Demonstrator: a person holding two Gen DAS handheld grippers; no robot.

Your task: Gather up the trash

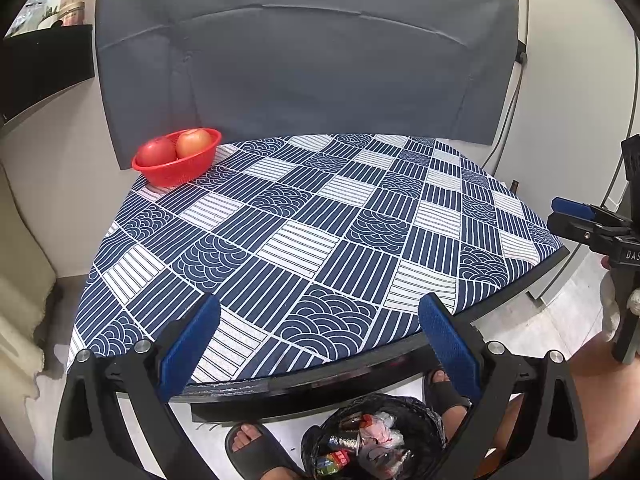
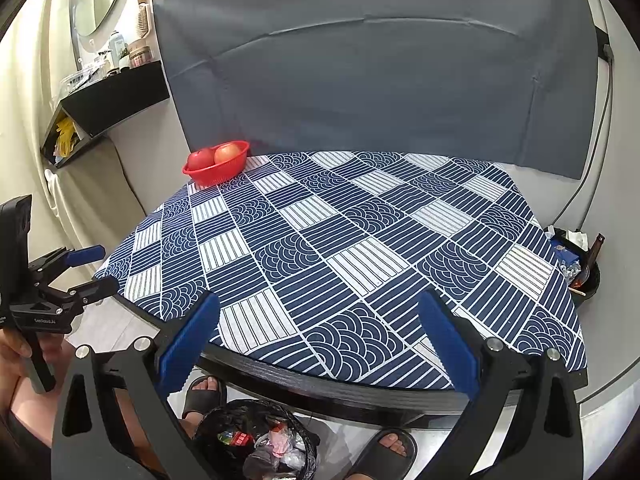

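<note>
Both tools are held above the near edge of the worktop (image 1: 520,276), which is covered by a blue-and-white patterned cloth (image 1: 304,232). The left hand-held gripper (image 1: 320,340) is spread wide with nothing between its blue pads, and the right hand-held gripper (image 2: 318,338) is likewise wide apart and empty. No trash is seen on the cloth; only a red basket (image 1: 176,168) with 2 apples (image 1: 194,142) stands at the far left corner.

The collected trash (image 1: 372,440) lies in a black-lined bin (image 1: 416,412) on the floor below the near edge, between the person's sandalled feet. A 2nd dark container (image 2: 588,280) with a bottle and scraps is seen beside the worktop's right side in the right wrist view.

The task is judged nearly or fully done. If a final check is made, the cloth should be scanned edge to edge, and the basket of fruit should be left untouched.

Partial lettering, "DAS", is read on the right tool in the left wrist view; the print on the left tool is too blurred to be read.
</note>
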